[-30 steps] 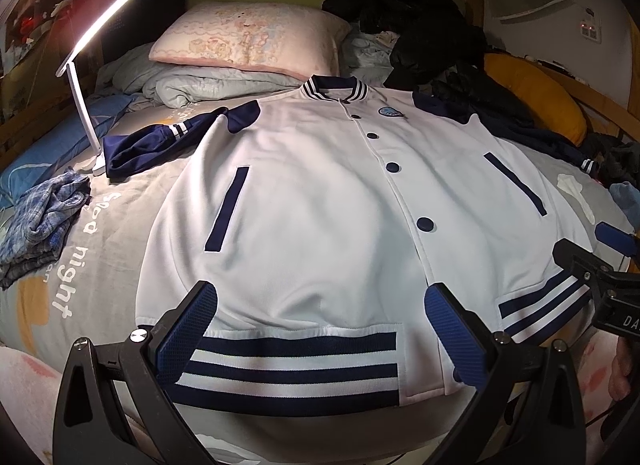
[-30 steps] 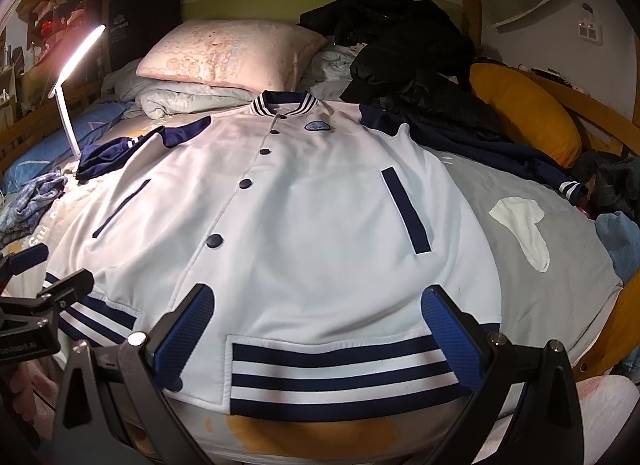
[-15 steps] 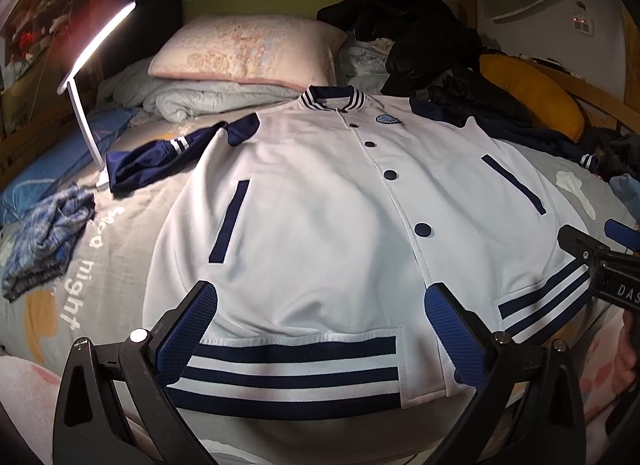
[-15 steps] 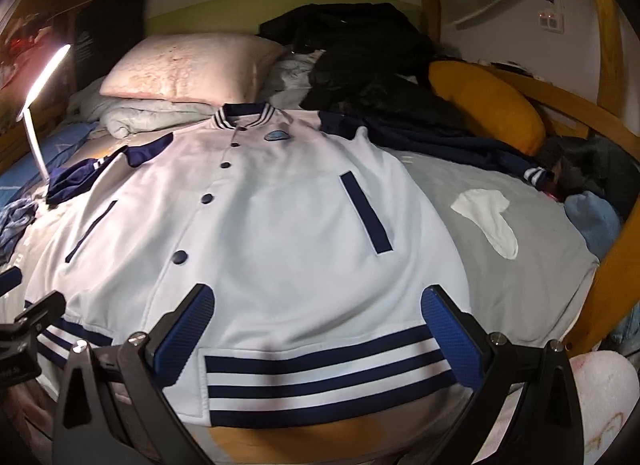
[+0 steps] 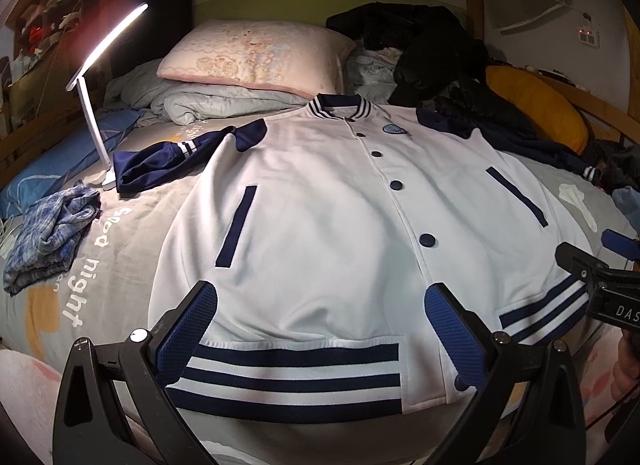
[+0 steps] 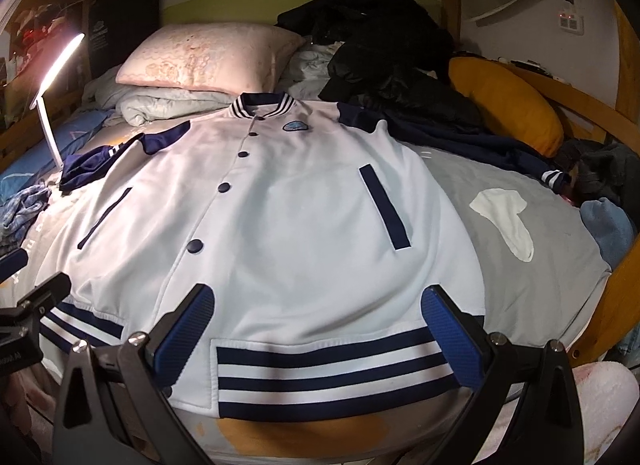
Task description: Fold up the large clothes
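**Jacket flat, both grippers wide**

Your smooth white snap-front jacket with ribbed navy-striped hem (image 5: 320, 233) lies flat below the pink pillow (image 5: 256, 53). Your left gripper (image 5: 320, 329) and right gripper (image 6: 320, 329) gape above the hem, holding nothing.

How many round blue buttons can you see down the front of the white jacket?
4 show clearly on the jacket: one below the collar, then lower ones and. There may be another snap at the collar, and one near the hem beside the left gripper.
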`<action>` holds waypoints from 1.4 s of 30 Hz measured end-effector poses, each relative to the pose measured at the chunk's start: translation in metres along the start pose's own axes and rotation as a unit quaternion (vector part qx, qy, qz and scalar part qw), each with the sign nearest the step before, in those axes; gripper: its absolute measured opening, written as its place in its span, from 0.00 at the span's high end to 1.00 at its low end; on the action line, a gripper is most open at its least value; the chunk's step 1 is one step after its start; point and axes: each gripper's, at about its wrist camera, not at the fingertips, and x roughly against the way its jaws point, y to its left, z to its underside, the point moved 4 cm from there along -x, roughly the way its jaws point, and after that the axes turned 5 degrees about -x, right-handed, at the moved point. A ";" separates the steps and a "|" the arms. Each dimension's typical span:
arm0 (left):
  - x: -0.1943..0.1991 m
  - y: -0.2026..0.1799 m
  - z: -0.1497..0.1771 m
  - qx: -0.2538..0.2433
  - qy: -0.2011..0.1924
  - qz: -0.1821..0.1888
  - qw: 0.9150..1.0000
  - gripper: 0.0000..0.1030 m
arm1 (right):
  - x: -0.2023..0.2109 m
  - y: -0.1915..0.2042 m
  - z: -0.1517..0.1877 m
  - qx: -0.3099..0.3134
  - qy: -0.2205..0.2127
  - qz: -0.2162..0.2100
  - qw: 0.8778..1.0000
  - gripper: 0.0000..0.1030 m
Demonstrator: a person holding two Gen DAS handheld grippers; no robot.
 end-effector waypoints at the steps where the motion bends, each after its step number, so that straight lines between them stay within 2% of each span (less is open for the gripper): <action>1: 0.000 0.001 0.000 0.000 0.000 -0.001 1.000 0.00 | 0.001 -0.002 -0.001 -0.001 -0.008 0.008 1.000 0.00; 6: 0.004 0.000 -0.002 -0.015 -0.026 -0.025 0.999 0.00 | 0.005 -0.007 -0.003 -0.007 -0.022 0.020 1.000 0.00; 11: 0.012 -0.002 -0.006 -0.023 -0.049 -0.029 0.998 0.00 | 0.000 0.001 0.001 0.010 0.003 -0.003 1.000 0.00; 15: 0.013 0.002 -0.007 -0.016 -0.046 -0.019 0.999 0.00 | 0.001 0.018 0.009 0.053 0.014 -0.026 0.998 0.00; 20: 0.011 0.010 -0.008 -0.012 -0.044 -0.039 0.998 0.00 | -0.005 0.056 0.035 0.161 0.052 -0.055 0.984 0.00; 23: 0.009 0.018 -0.008 0.001 -0.041 -0.046 0.998 0.00 | -0.008 0.077 0.055 0.230 0.069 -0.066 0.968 0.00; 25: 0.007 0.023 -0.007 0.006 -0.035 -0.052 0.998 0.00 | -0.014 0.083 0.071 0.251 0.086 -0.068 0.962 0.00; 27: 0.005 0.025 -0.005 0.006 -0.030 -0.057 0.998 0.00 | -0.026 0.083 0.085 0.258 0.113 -0.061 0.958 0.00; 28: 0.005 0.024 -0.004 0.003 -0.028 -0.058 0.998 0.00 | -0.033 0.083 0.092 0.268 0.125 -0.046 0.954 0.00; 30: 0.004 0.024 -0.004 -0.002 -0.027 -0.060 0.998 0.00 | -0.044 0.080 0.097 0.293 0.119 0.000 0.949 0.00; 32: 0.003 0.022 -0.004 -0.007 -0.026 -0.057 0.998 0.00 | -0.048 0.074 0.092 0.278 0.119 0.002 0.953 0.00; 34: 0.002 0.019 -0.003 -0.011 -0.024 -0.054 0.998 0.00 | -0.053 0.061 0.083 0.236 0.125 0.003 0.964 0.00; 36: 0.001 0.017 -0.003 -0.016 -0.023 -0.053 0.998 0.00 | -0.056 0.046 0.068 0.204 0.111 0.029 0.972 0.00; 38: 0.000 0.012 -0.002 -0.029 -0.023 -0.047 0.998 0.00 | -0.059 0.041 0.061 0.184 0.118 0.017 0.976 0.00; 40: -0.005 0.002 0.001 -0.053 -0.010 -0.023 0.998 0.00 | -0.062 0.038 0.059 0.169 0.121 0.014 0.978 0.00; 42: -0.013 -0.015 0.009 -0.092 0.023 0.021 0.995 0.00 | -0.063 0.037 0.055 0.169 0.114 0.019 0.979 0.00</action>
